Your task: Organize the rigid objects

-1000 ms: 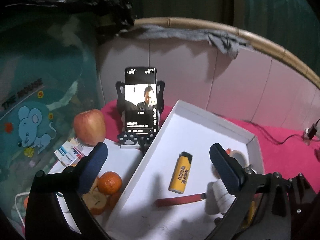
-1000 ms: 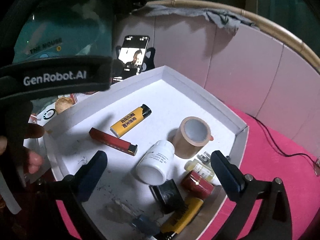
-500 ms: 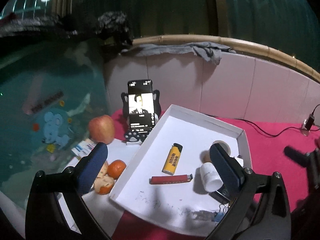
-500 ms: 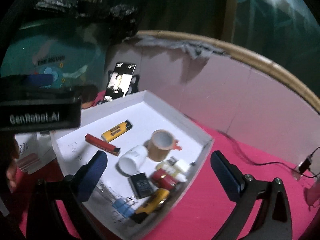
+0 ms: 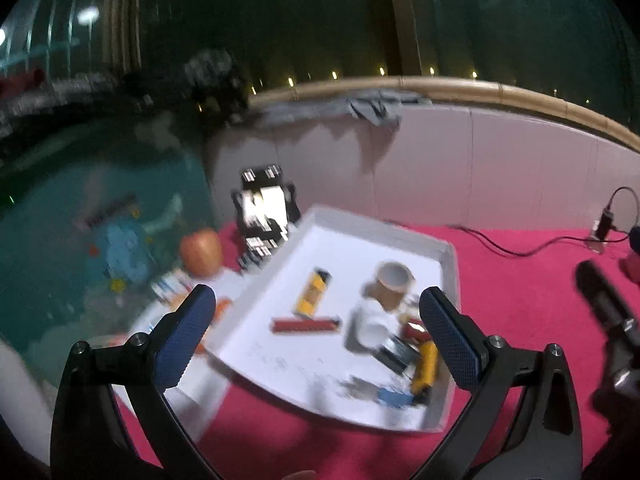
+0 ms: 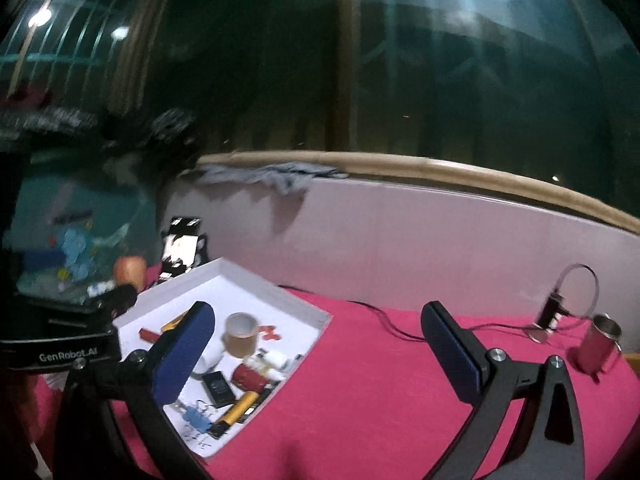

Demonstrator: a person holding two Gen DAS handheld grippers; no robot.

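Counter [image 5: 520, 292] under a pink-red cloth carries everything; a pale tiled wall with a bamboo-like rail closes its far side

White tray [image 5: 450, 264] sits left of centre on the cloth, its raised rim there, I judge, to corral small loose items. All the rigid objects in view lie inside it, which suggests the sorting is largely done or at a pause

Left tongs [image 5: 316, 340] hang above the tray's near edge, blue pads wide apart, nothing between them. Right tongs [image 6: 316, 354] are likewise spread and empty, raised over bare cloth to the right of the tray; both seem held back for an overview, not a grasp

Phone [image 5: 264, 210] propped upright on a stand just beyond the tray's far-left corner, screen lit, angled toward the worker. Apple [image 5: 201, 252] rests to its left, outside the tray

Inside the tray, largest down: tape roll [image 5: 394, 280] standing on end near the far right wall; white bottle [image 5: 374, 326] on its side just in front of it; yellow lighter [image 5: 312, 298] and red bar [image 5: 306, 325] lying apart in open floor, easy to pick singly. Smaller bits crowd the near-right corner, touching one another; blur hides what most are, though blue clips [image 6: 196, 416] show in the right view

Red metal cup [image 6: 596, 346] stands well off to the right, near a cable
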